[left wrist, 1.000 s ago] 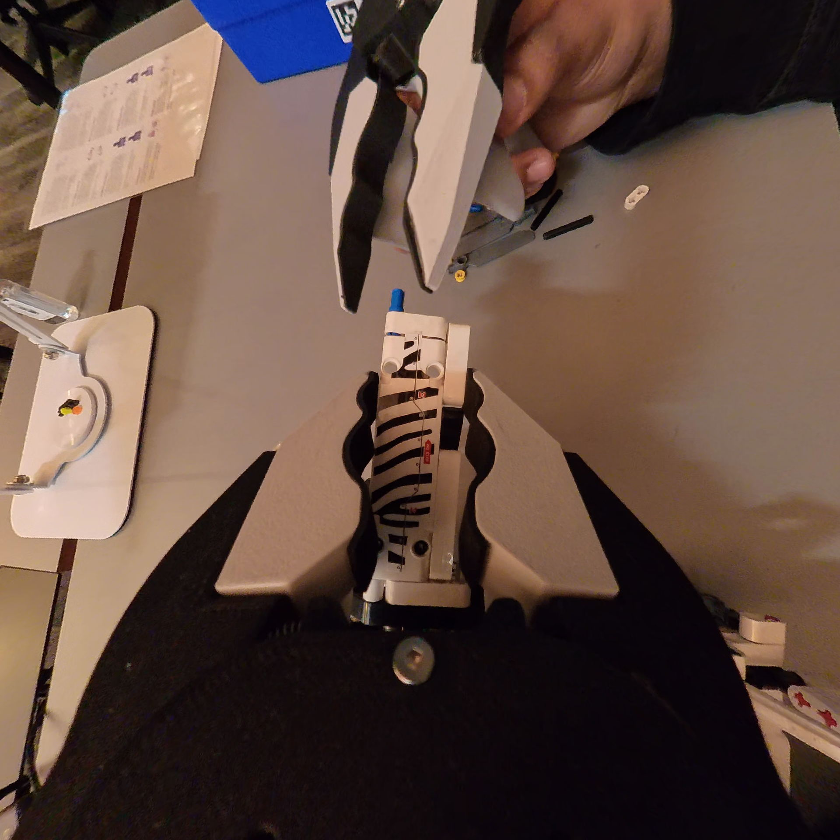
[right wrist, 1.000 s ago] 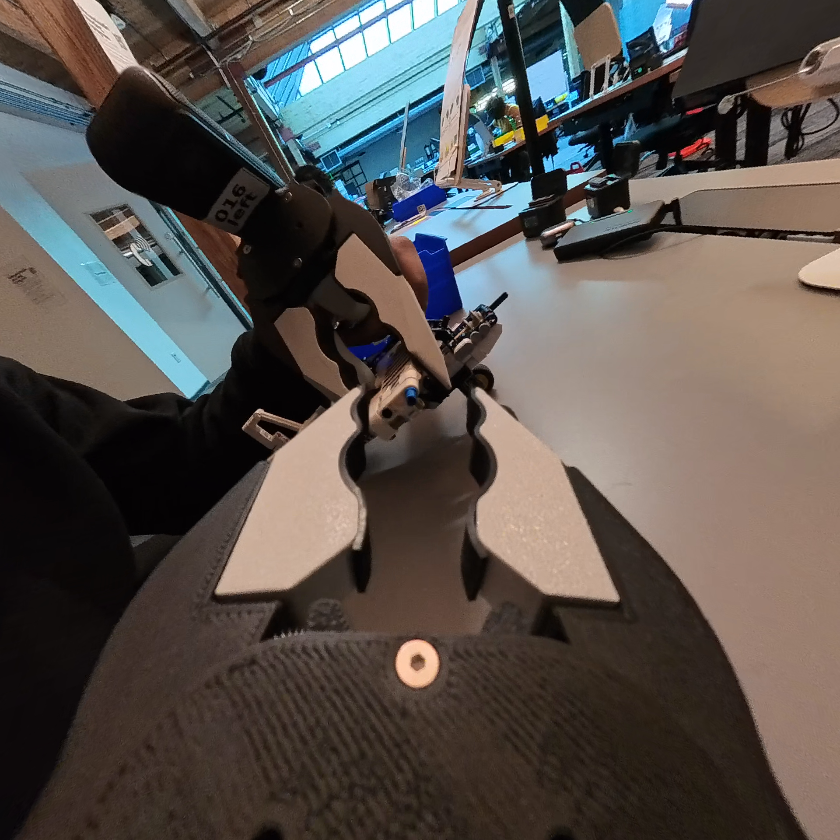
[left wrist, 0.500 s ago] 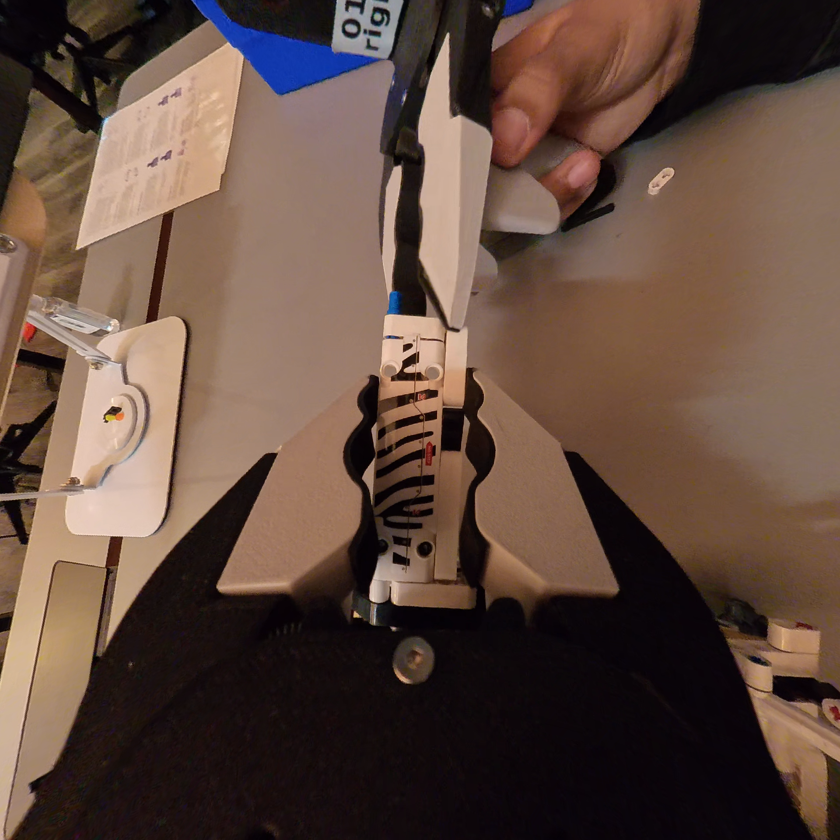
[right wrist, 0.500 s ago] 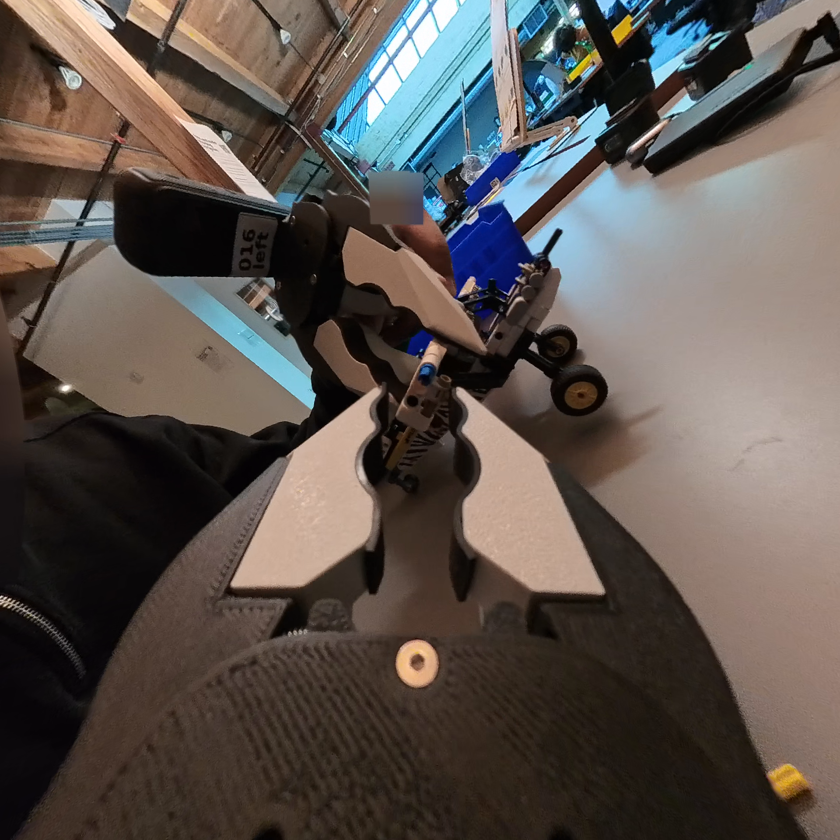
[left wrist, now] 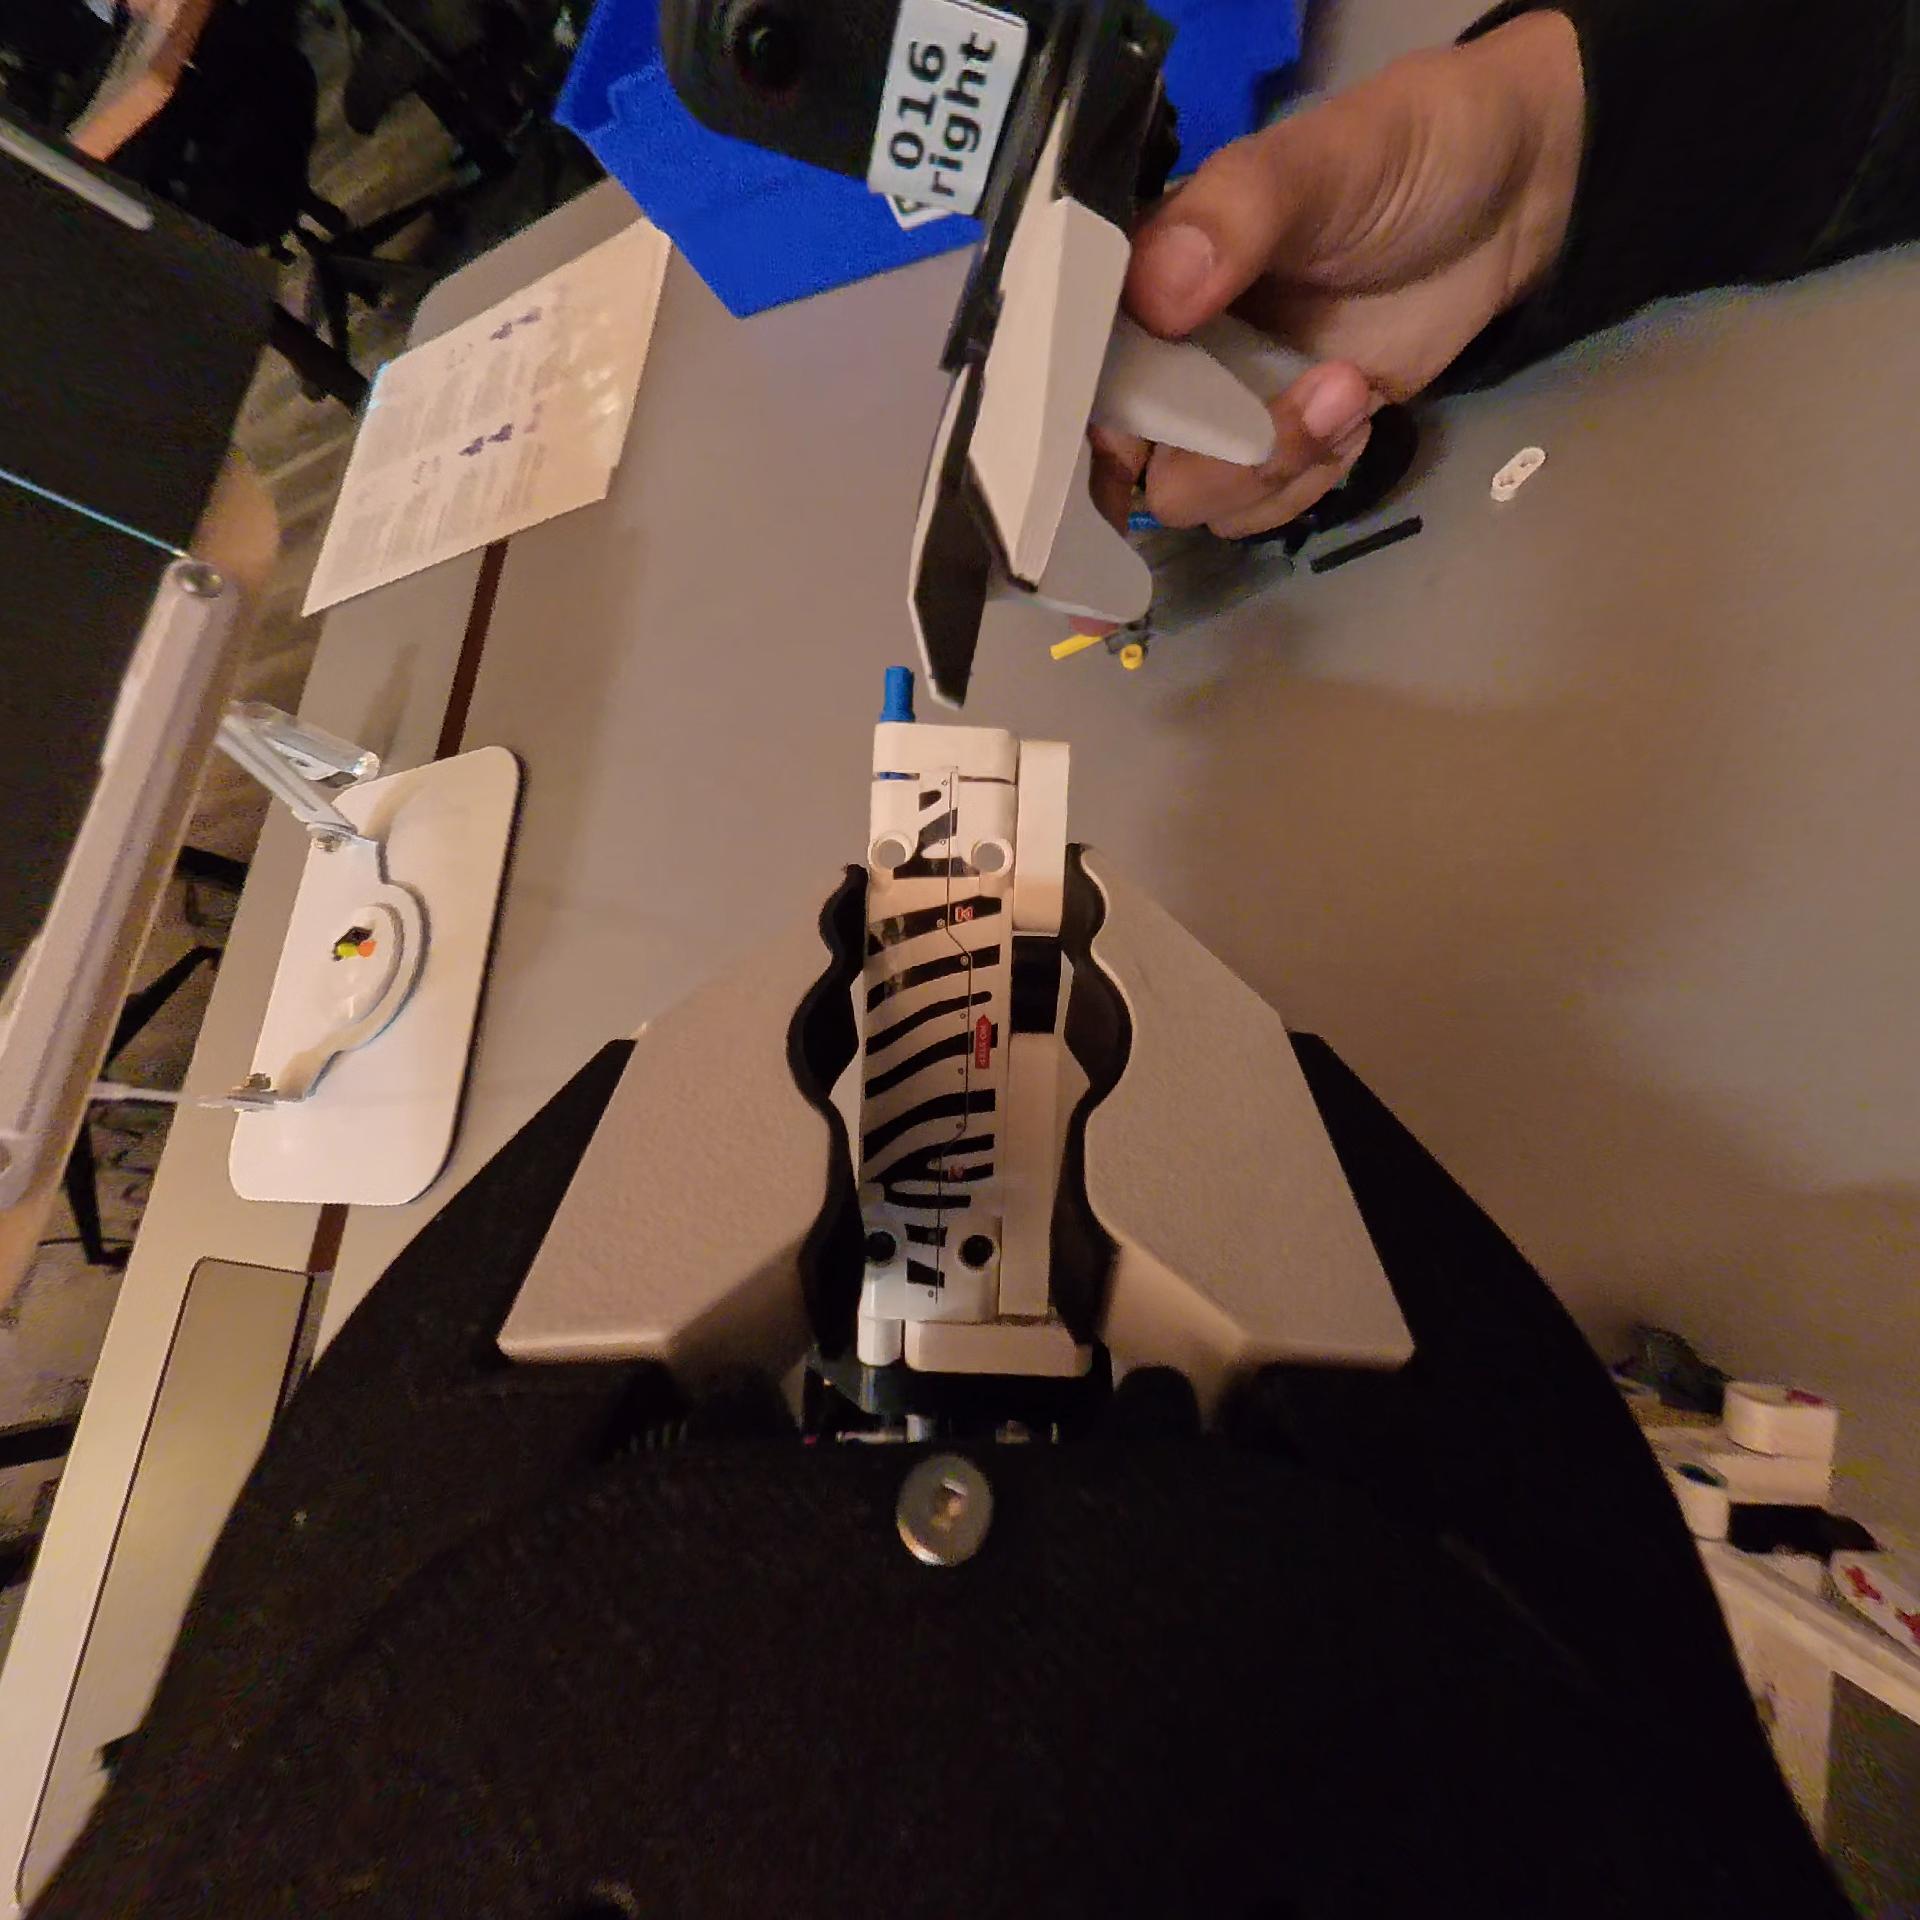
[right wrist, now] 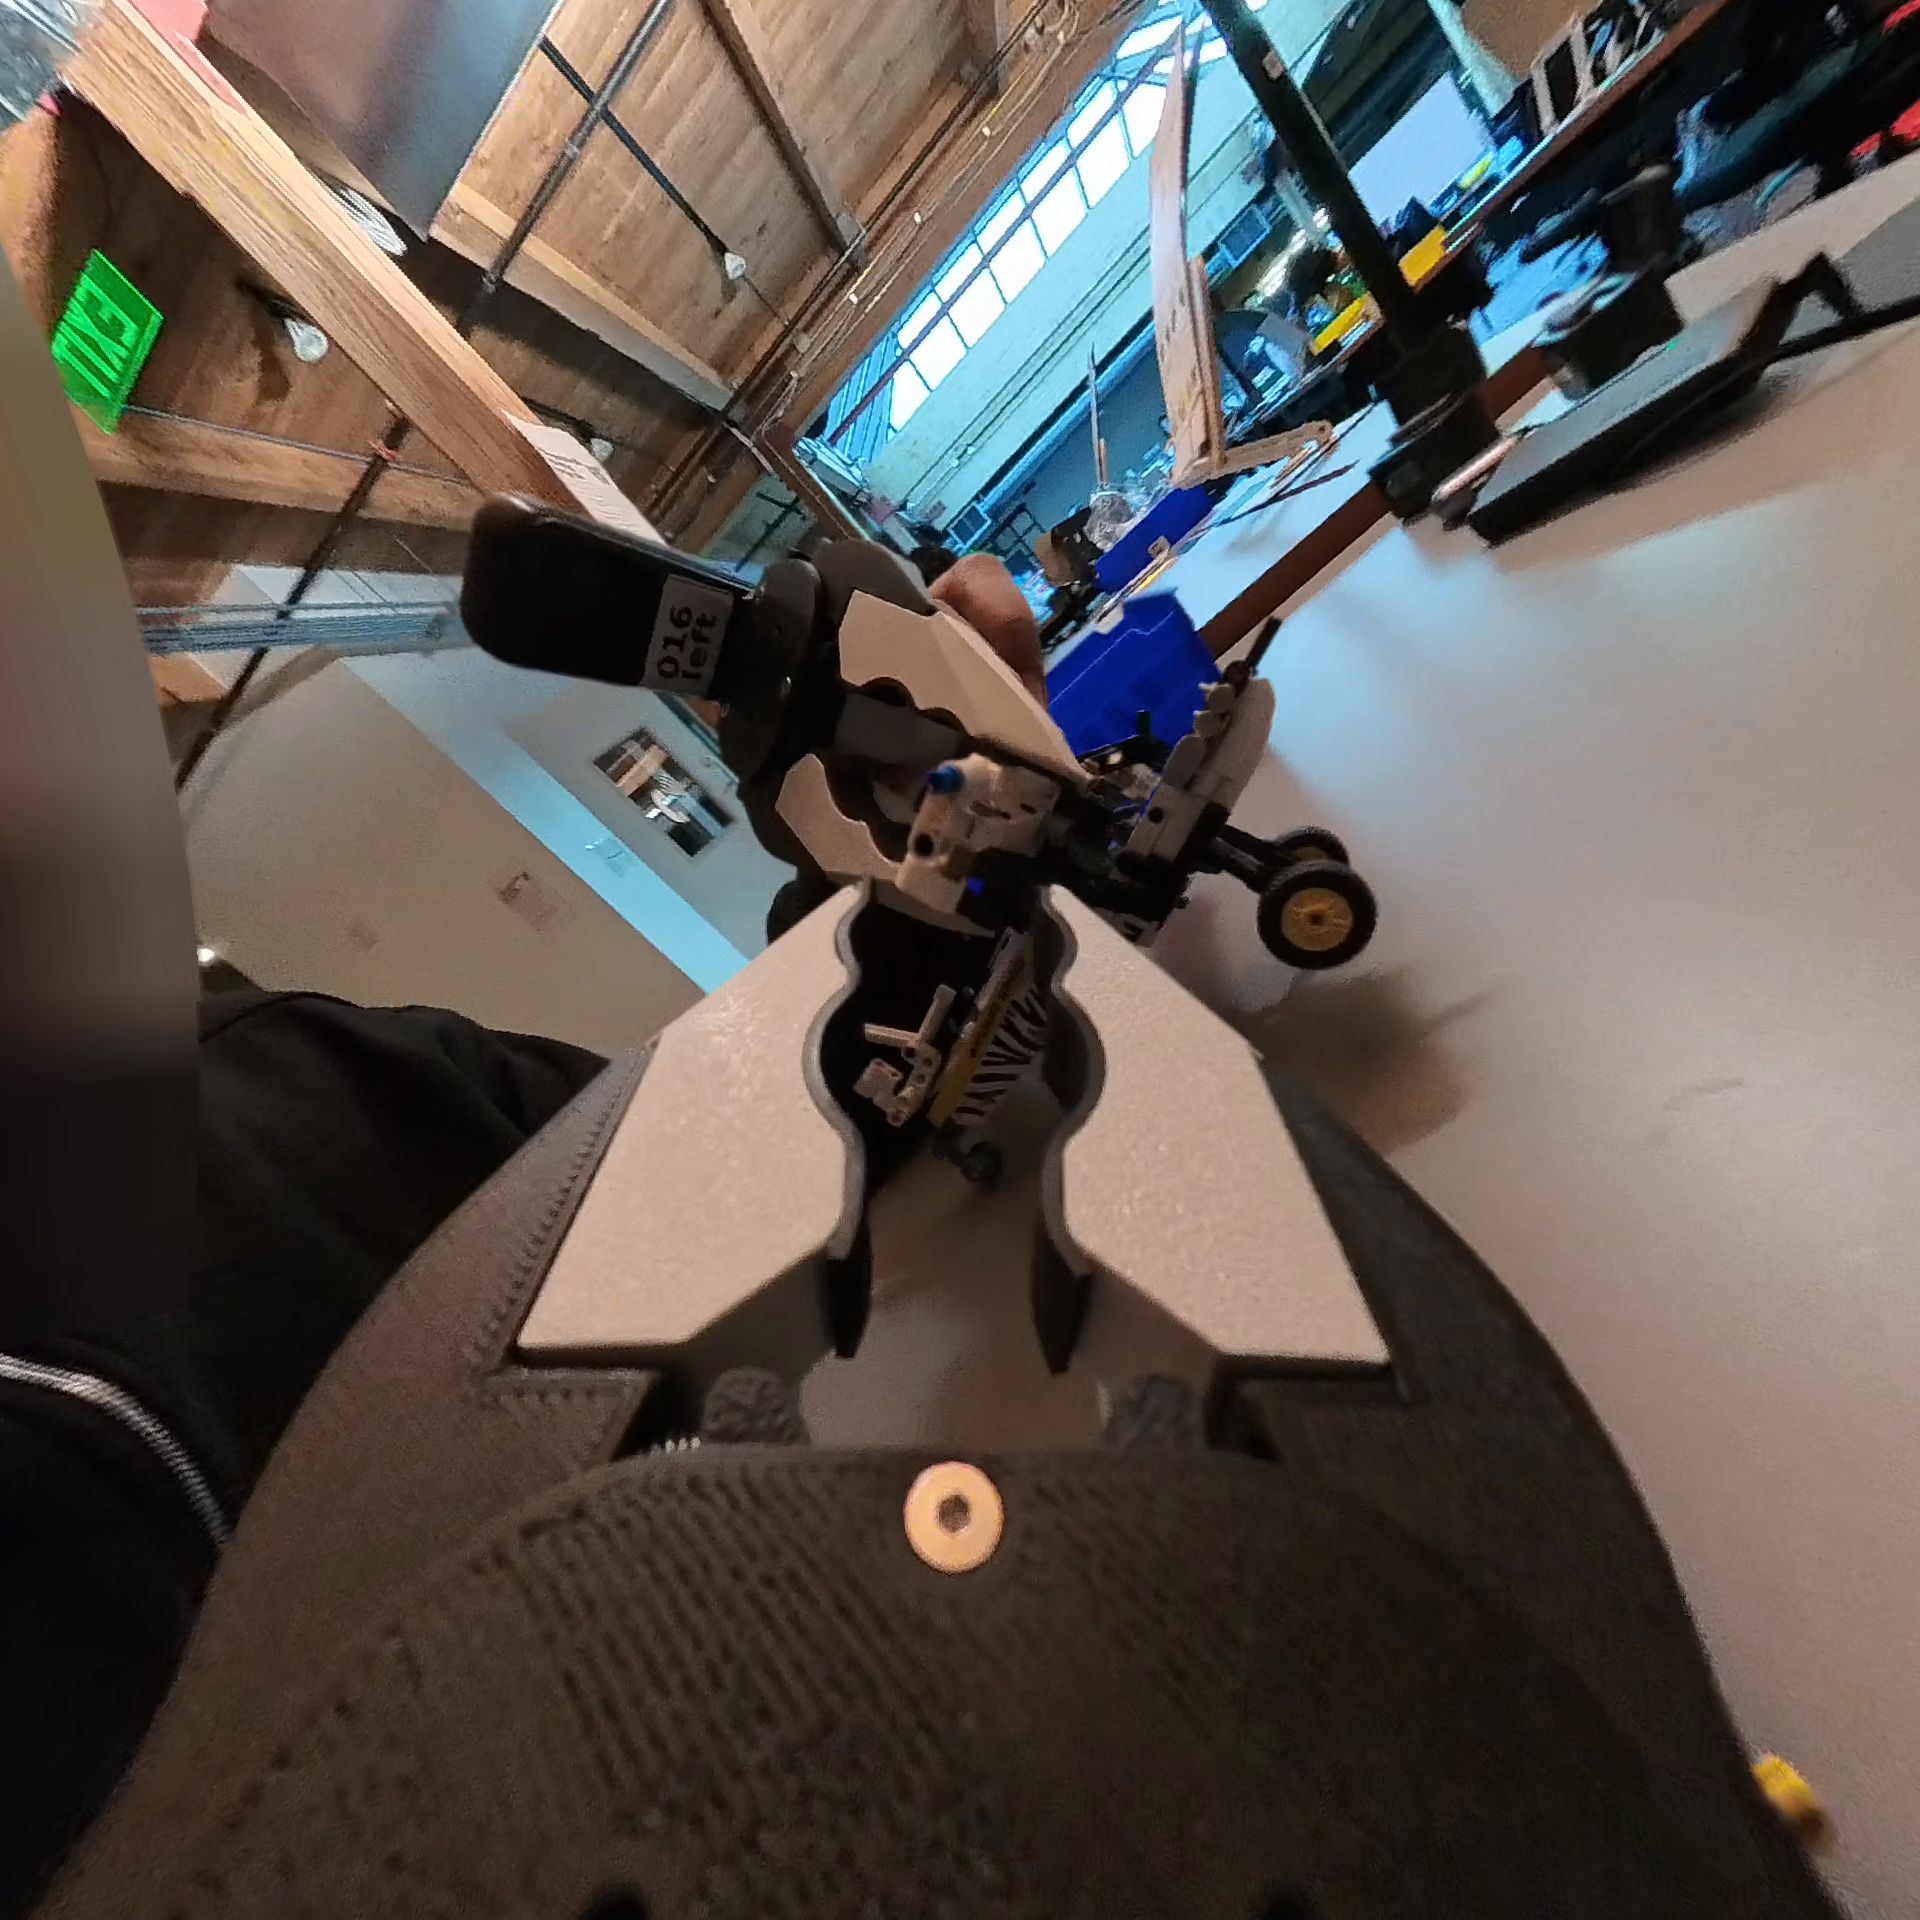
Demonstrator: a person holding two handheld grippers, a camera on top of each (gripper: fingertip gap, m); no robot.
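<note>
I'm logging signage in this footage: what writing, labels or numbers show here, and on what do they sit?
I do not copy out writing; these things bear it.
White label on the right gripper: legible.
White label on the left gripper: legible.
Green lit sign on the wooden wall: legible.
Printed sheet on the table: too small.
Red sticker on the striped toy panel: too small.
</note>
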